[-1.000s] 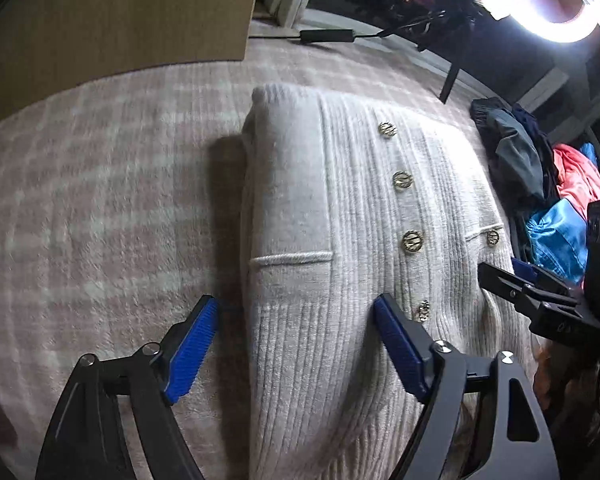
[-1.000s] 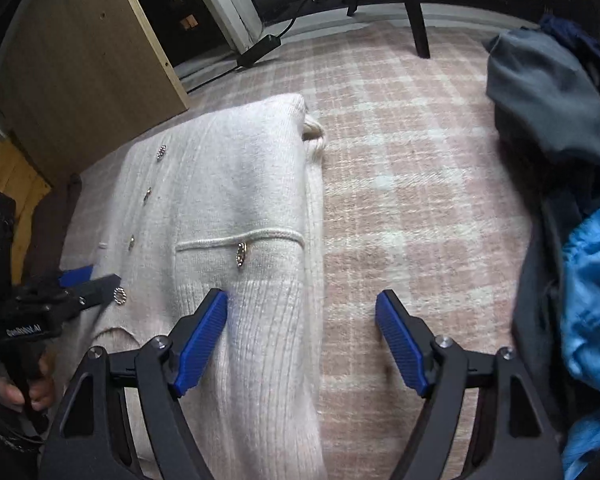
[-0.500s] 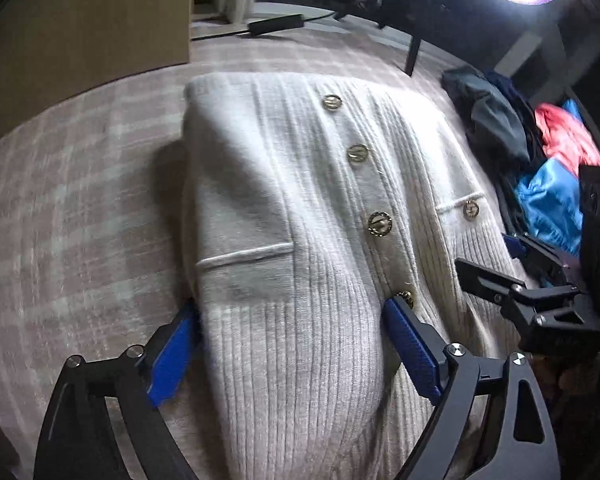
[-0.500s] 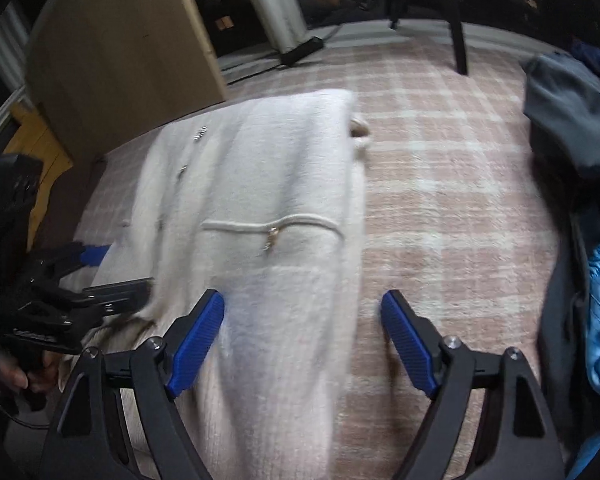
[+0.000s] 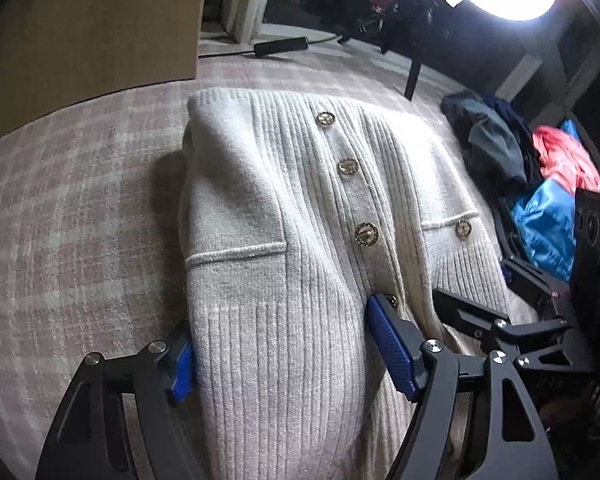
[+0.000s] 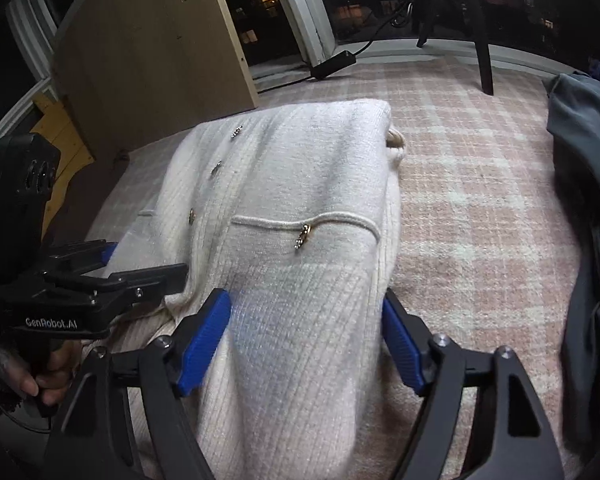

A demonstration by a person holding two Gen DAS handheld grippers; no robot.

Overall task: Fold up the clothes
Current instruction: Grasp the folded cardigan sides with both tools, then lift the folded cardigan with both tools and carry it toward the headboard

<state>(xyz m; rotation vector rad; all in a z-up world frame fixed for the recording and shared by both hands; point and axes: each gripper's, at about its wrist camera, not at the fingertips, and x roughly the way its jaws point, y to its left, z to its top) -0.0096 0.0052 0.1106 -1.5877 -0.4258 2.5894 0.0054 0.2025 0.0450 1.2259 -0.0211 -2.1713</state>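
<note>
A cream ribbed cardigan [image 5: 300, 208] with gold buttons lies folded lengthwise on the pink plaid carpet [image 5: 72, 216]. My left gripper [image 5: 284, 352] is open and straddles the left side of its hem; the left pad [image 5: 180, 364] is tucked at the fabric's edge. The right wrist view shows the same cardigan [image 6: 300, 200], and my right gripper [image 6: 304, 332] is open around the right side of the hem, with knit filling the gap. Each gripper shows in the other's view: the right gripper [image 5: 480, 320] and the left gripper [image 6: 140, 276], held by a hand [image 6: 40, 376].
A heap of grey, red and blue clothes [image 5: 552, 216] lies to the right of the cardigan, the grey garment [image 6: 580, 128] nearest. A wooden panel [image 5: 88, 40] stands at the back left. A power strip [image 5: 280, 46] and a dark stand leg [image 6: 482, 52] are beyond the carpet.
Both grippers have moved forward and inward over the hem. The knit that lay beside or ahead of the fingers now sits between them. Both stay open.
</note>
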